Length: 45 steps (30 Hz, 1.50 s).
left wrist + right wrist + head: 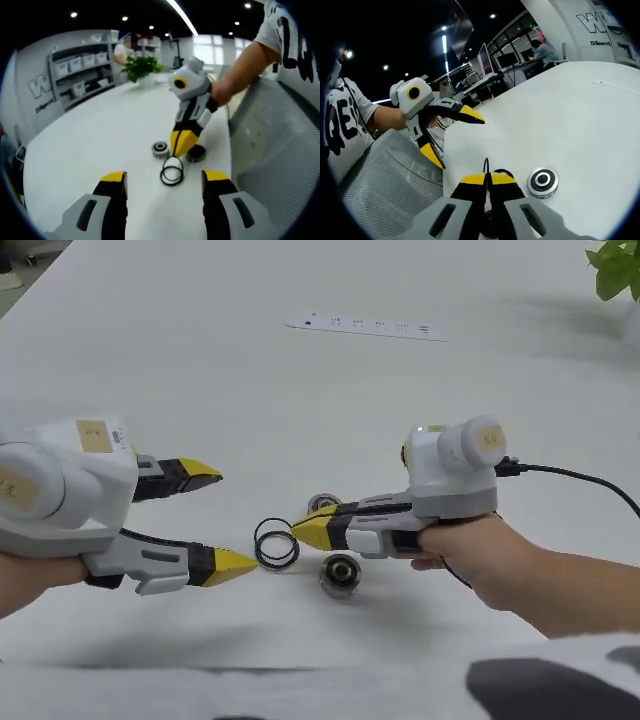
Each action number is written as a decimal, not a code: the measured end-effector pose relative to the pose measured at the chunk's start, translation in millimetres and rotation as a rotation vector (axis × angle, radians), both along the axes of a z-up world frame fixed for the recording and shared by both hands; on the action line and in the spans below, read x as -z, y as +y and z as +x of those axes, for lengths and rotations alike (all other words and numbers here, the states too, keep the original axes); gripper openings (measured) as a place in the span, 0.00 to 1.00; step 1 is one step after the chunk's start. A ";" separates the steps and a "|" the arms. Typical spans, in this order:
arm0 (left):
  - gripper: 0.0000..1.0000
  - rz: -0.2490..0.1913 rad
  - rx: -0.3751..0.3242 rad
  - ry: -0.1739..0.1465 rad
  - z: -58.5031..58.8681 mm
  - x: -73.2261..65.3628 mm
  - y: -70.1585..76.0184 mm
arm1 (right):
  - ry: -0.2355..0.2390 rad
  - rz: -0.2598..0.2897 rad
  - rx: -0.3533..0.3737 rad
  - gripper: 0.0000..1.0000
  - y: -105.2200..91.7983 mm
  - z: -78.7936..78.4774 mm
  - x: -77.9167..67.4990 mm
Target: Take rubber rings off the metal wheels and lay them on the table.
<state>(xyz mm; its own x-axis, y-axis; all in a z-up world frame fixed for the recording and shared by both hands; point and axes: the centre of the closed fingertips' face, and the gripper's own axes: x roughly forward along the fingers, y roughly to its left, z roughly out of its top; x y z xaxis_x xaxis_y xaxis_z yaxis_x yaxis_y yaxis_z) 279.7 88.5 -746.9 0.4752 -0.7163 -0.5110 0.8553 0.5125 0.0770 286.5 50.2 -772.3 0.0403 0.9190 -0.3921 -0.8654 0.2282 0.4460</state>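
Two bare-looking metal wheels lie on the white table [300, 400]: one [322, 505] behind my right gripper's tips, one [340, 574] in front of them. My right gripper [303, 531] is shut, its yellow tips pinching the edge of a black rubber ring [277, 543] that rests against the table. In the right gripper view a thin black ring [486, 166] rises between the shut gripper [488, 179], with a wheel [543, 181] to the right. My left gripper [222, 518] stands open just left of the ring. In the left gripper view the ring [172, 173] lies ahead of that open gripper [165, 176].
A white power strip [365, 327] lies far back on the table. A green plant [615, 265] stands at the back right corner. A grey mesh chair [270, 150] is at the table's near edge. Shelves with bins [75, 75] line the wall.
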 end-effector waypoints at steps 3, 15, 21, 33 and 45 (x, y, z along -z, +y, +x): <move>0.61 0.000 -0.004 0.002 -0.3 0.9 1.1 | 0.009 -0.007 -0.005 0.00 1.5 -0.8 4.0; 0.61 0.000 -0.014 0.018 -2.2 5.8 2.3 | 0.039 -0.017 0.013 0.00 0.7 2.1 14.6; 0.61 0.000 -0.017 0.024 -2.2 6.8 1.9 | 0.069 -0.018 0.051 0.00 -3.8 8.7 19.4; 0.61 0.003 -0.013 0.039 -4.4 10.1 -0.5 | 0.075 -0.033 0.062 0.01 -4.2 7.1 23.9; 0.61 0.009 -0.003 0.048 -4.8 11.0 -4.2 | 0.022 -0.070 0.039 0.12 -6.7 4.8 24.6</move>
<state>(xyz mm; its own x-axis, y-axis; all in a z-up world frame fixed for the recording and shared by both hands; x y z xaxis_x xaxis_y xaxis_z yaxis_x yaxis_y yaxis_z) 274.9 84.3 -757.9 0.4522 -0.7102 -0.5395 0.8566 0.5143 0.0409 291.3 43.5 -796.9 0.0664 0.8873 -0.4565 -0.8456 0.2929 0.4464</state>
